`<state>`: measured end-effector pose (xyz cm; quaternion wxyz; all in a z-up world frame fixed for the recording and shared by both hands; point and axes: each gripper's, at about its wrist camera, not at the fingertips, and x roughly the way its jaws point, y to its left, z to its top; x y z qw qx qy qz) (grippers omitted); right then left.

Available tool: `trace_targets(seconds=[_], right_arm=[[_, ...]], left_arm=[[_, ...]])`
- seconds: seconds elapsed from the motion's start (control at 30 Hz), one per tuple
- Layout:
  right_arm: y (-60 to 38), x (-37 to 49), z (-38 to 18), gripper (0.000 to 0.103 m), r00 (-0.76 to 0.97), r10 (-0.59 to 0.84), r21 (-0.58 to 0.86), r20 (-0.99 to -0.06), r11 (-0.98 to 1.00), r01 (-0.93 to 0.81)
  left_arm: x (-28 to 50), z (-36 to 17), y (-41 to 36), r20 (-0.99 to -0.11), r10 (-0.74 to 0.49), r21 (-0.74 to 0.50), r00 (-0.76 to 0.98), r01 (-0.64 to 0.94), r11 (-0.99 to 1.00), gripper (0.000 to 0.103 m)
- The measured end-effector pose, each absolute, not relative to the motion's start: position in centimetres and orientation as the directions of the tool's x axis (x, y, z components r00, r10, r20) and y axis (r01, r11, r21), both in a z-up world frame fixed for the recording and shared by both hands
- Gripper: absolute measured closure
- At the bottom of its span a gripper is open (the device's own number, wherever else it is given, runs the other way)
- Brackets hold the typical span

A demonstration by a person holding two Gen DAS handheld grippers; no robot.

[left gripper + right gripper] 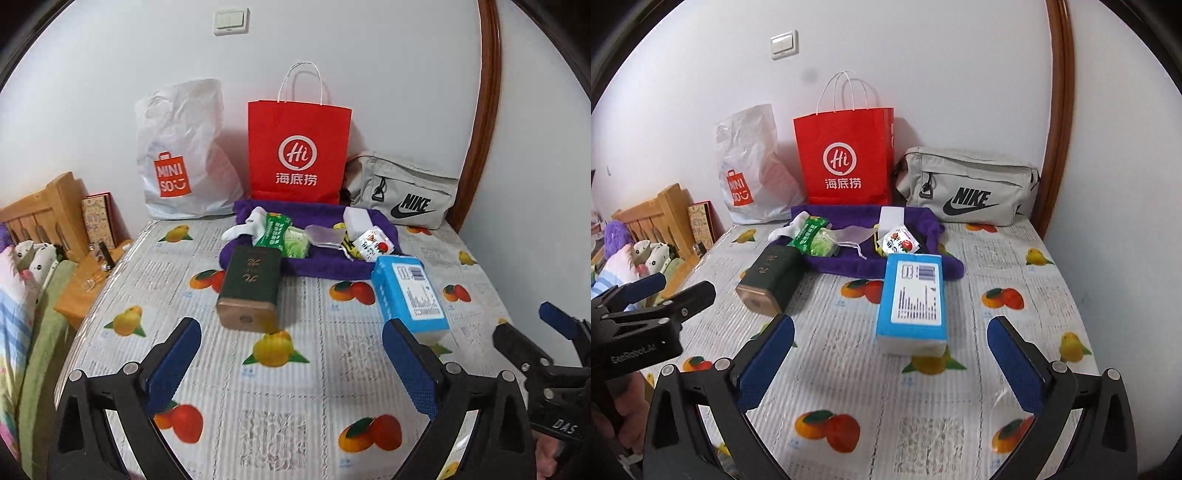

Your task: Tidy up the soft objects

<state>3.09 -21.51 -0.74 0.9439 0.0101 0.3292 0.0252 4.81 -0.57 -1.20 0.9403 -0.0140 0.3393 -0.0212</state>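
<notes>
Both the left hand-held gripper (291, 354) and right hand-held gripper (890, 350) hover wide open and empty over the bench. The blue tissue pack (911, 302) lies just ahead of the right one; I'd straddle its long sides squarely and squeeze lightly, avoiding the green box (772, 278)

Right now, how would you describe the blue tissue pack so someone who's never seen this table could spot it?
Start at the red paper bag standing against the wall, then come forward over the purple towel spread in front of it. The blue tissue pack lies at the towel's near right edge. It is the only light blue block, with a white barcode label on top; the box to its left is dark green.
</notes>
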Motion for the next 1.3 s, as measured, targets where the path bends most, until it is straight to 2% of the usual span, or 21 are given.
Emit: trace_targets(seconds=[1.3], right_arm=[[-21.3, 0.1, -0.4, 0.000, 0.793, 0.050, 0.031, -0.607, 0.999, -0.038]], left_arm=[[2.2, -0.7, -0.5, -0.622, -0.047, -0.030, 0.782, 0.036, 0.999, 0.004]])
